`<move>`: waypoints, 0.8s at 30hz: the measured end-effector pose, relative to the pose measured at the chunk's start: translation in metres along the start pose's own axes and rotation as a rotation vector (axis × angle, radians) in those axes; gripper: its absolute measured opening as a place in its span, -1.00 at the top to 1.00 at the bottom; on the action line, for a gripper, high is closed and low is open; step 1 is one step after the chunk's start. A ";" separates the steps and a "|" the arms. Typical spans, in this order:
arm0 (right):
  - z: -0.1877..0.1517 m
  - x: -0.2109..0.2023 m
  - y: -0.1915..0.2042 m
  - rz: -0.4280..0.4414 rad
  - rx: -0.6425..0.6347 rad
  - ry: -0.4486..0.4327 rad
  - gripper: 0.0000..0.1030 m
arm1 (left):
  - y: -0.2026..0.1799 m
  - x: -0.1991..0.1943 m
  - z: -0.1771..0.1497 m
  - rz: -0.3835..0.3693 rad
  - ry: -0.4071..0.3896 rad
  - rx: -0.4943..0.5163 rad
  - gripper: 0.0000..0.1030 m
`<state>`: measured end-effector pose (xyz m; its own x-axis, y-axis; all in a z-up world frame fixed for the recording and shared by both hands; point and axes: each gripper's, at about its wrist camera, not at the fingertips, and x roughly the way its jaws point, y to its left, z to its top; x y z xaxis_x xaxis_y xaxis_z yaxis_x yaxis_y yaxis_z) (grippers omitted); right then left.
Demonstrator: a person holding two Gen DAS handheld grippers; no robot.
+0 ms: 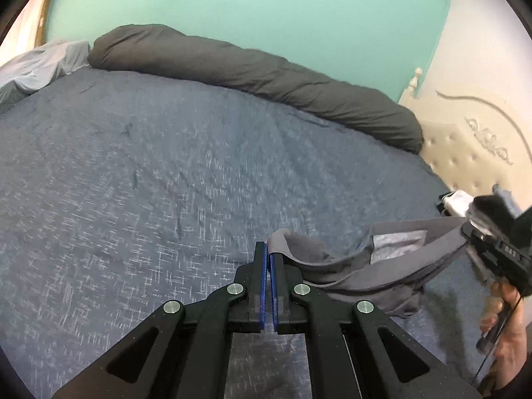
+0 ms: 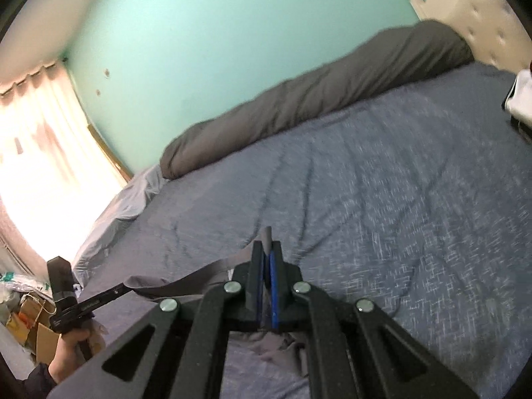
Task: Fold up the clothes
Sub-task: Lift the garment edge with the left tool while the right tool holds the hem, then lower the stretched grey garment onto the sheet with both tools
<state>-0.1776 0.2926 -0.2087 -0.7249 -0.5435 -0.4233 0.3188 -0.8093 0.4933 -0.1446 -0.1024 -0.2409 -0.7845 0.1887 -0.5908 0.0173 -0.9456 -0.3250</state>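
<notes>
A grey garment (image 1: 359, 266) with a lighter grey inner patch hangs stretched between my two grippers, above the blue bedspread (image 1: 149, 166). My left gripper (image 1: 268, 249) is shut on one end of its band. My right gripper (image 2: 267, 246) is shut on the other end; a grey edge (image 2: 267, 234) sticks out between its fingers. In the left wrist view the right gripper (image 1: 492, 242) is at the far right, held by a hand. In the right wrist view the left gripper (image 2: 99, 299) is at the lower left, with the garment (image 2: 186, 282) running to it.
A long dark grey rolled duvet (image 1: 252, 69) lies along the teal wall. A light grey sheet (image 1: 43, 66) is bunched at the bed's far left. A cream tufted headboard (image 1: 472, 146) stands at the right, with a white object (image 1: 455, 201) near it. Boxes (image 2: 30, 319) lie on the floor by the curtained window.
</notes>
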 end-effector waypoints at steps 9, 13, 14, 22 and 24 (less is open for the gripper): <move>0.040 -0.059 0.064 0.038 -0.102 -0.050 0.94 | -0.016 -0.098 0.037 -0.012 -0.107 0.013 0.97; 0.056 -0.084 0.094 0.063 -0.138 -0.064 0.94 | -0.022 -0.144 0.053 -0.016 -0.161 0.017 0.97; 0.057 -0.090 0.100 0.066 -0.146 -0.067 0.94 | -0.024 -0.153 0.056 -0.017 -0.170 0.022 0.97; 0.056 -0.114 0.126 0.077 -0.172 -0.047 0.95 | -0.030 -0.190 0.059 -0.012 -0.161 0.047 0.97; 0.049 -0.104 0.122 0.061 -0.167 -0.018 0.94 | -0.029 -0.179 0.053 -0.004 -0.127 0.048 0.97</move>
<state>-0.0934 0.2609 -0.0674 -0.7115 -0.5901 -0.3815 0.4586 -0.8013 0.3841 -0.0372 -0.1225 -0.0864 -0.8564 0.1605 -0.4907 -0.0132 -0.9569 -0.2900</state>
